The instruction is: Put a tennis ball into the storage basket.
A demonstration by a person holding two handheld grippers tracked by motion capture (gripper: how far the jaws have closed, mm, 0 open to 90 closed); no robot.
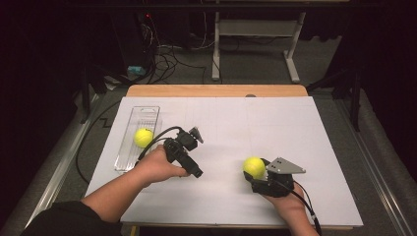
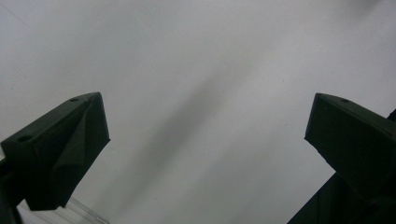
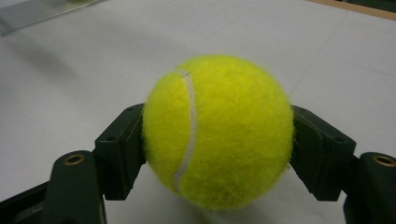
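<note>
Clamped between the two black jaws of the right gripper (image 3: 218, 140), a fuzzy yellow-green tennis ball with a white seam (image 3: 218, 130); pads press its left and right flanks. From the high view, same ball (image 1: 253, 167) sits at the front of the right gripper (image 1: 256, 173), low over the white paper sheet covering the table (image 1: 275, 128), right of centre. Grey three-cornered plate (image 1: 285, 166) rides on top.

Left gripper (image 2: 205, 126): jaws wide apart, nothing between them, white sheet beyond. High view puts the left gripper (image 1: 192, 147) near centre-left, hand (image 1: 160, 164) wrapped on it.

Second yellow-green tennis ball (image 1: 143, 137) lies inside a clear plastic oblong tray (image 1: 142, 112) at the sheet's left, just beside the left gripper.
</note>
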